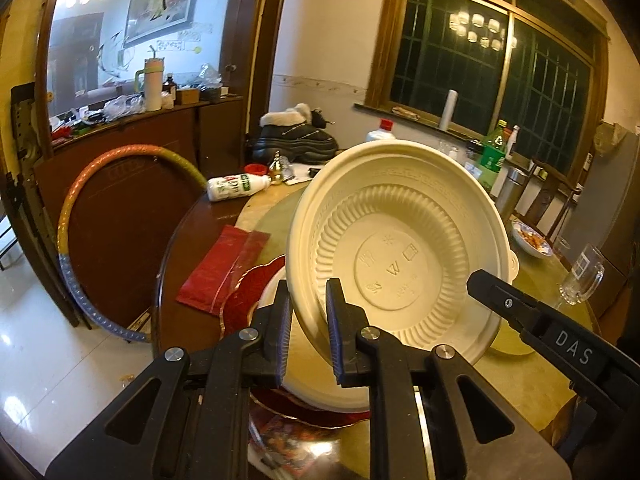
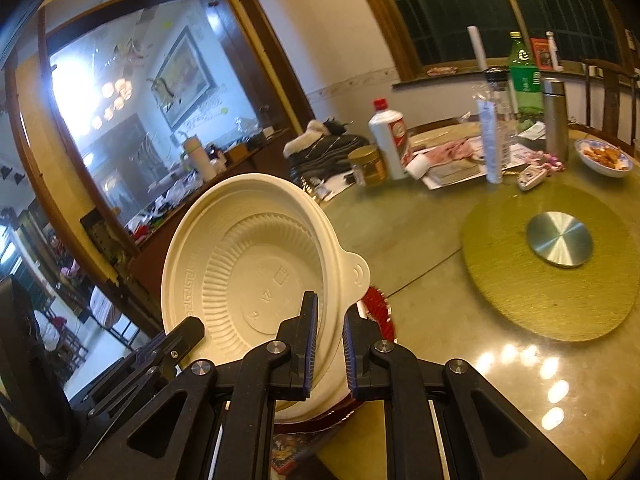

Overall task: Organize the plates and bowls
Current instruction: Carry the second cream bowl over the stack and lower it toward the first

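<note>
Both tongs, left [image 1: 308,320] and right [image 2: 330,334], clamp opposite rims of a tilted cream bowl [image 1: 400,248] above a red plate [image 1: 248,292] on the table [image 2: 440,264].

Item: cream disposable bowl [image 1: 400,248], moulded plastic, round. Ribbed fluting is running around the inner wall; embossed symbols and a letter W are showing on the flat base; a key-pattern band is circling under the rim; a small rounded tab [image 2: 356,270] is projecting from the rim. It is tilting steeply on edge, its rim gripped at two places, and hanging above a red scalloped plate [image 1: 248,288] lying on the tabletop [image 2: 420,240].
</note>
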Demonstrator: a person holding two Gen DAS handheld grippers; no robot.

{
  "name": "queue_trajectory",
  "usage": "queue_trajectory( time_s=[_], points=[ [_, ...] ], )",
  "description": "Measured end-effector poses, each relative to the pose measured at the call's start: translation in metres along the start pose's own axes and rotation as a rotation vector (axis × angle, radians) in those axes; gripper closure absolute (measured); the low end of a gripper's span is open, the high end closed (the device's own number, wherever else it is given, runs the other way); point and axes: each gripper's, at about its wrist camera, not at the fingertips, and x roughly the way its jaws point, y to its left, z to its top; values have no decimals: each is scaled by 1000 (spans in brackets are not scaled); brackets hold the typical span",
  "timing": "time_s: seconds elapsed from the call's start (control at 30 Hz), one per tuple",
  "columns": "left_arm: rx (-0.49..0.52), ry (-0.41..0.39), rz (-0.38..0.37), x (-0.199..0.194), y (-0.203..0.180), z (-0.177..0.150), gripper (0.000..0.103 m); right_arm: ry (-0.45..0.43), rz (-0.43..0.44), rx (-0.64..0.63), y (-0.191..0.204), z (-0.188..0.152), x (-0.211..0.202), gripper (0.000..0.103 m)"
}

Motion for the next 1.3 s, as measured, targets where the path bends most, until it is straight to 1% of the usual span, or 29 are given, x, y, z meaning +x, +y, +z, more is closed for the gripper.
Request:
queue_trajectory(
  time_s=[0.2, 0.4, 0.53, 0.63, 0.73, 0.9, 1.17, 1.3],
  points=[
    [-14, 30, 15, 4, 10, -3, 89, 57, 13, -5, 4, -4, 16, 91],
    [-28, 76, 25, 13, 16, -8, 88, 96, 6, -18, 8, -7, 28, 91],
    [-36, 90, 34, 15, 20, -10, 88, 119, 9, -26, 9, -10, 35, 91],
    [-43, 100, 27, 16, 24, -10, 88, 130, 4, -35, 11, -10, 36, 91],
    [-40, 93, 23, 13, 25, -10, 88, 131, -1, -48, 15, -11, 34, 90],
    [-47, 112, 11, 15, 28, -9, 88, 152, -16, -61, 16, -11, 36, 90],
    [-34, 147, 24, 24, 26, -13, 88, 203, -23, -65, 11, -13, 46, 90],
    [-23, 163, 28, 29, 23, -17, 88, 214, -27, -59, 7, -14, 48, 90]
  ],
)
